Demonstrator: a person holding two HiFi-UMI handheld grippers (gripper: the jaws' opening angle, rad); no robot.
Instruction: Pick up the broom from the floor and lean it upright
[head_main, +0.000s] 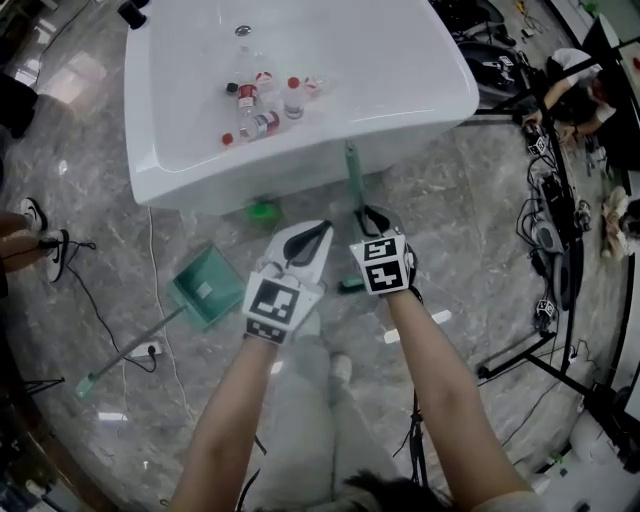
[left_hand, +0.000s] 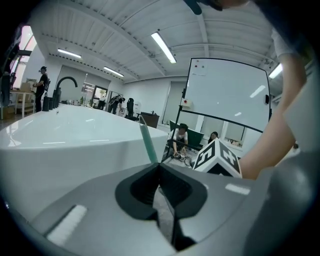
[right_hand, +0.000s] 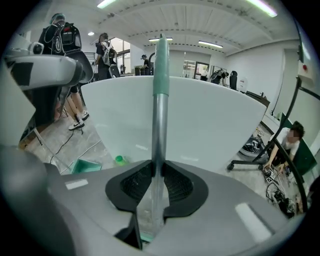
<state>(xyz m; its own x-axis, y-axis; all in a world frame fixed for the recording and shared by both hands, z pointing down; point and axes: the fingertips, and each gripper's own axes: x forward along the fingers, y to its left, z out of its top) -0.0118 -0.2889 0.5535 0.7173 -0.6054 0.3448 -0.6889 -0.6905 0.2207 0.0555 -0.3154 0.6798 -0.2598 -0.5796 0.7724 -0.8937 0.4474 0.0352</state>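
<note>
The broom (head_main: 354, 176) has a silver shaft with a green top. In the head view it stands nearly upright in front of the white table (head_main: 300, 172), its top against the table's front wall. My right gripper (head_main: 372, 213) is shut on the shaft partway up. In the right gripper view the shaft (right_hand: 160, 75) runs straight up between the pads (right_hand: 175, 186). A green bit of the broom's lower end (head_main: 350, 287) shows beside the right marker cube. My left gripper (head_main: 318, 233) hovers just left of the shaft, jaws together, nothing in them. The left gripper view shows the green broom top (left_hand: 148, 144) beyond the left gripper (left_hand: 160, 170).
Several bottles (head_main: 262, 105) lie on the white table. On the marble floor sit a green dustpan (head_main: 208, 285) with a long handle and a green bottle (head_main: 264, 211). Cables and stand legs (head_main: 540, 330) crowd the right. A person's shoes (head_main: 45, 245) are at the left edge.
</note>
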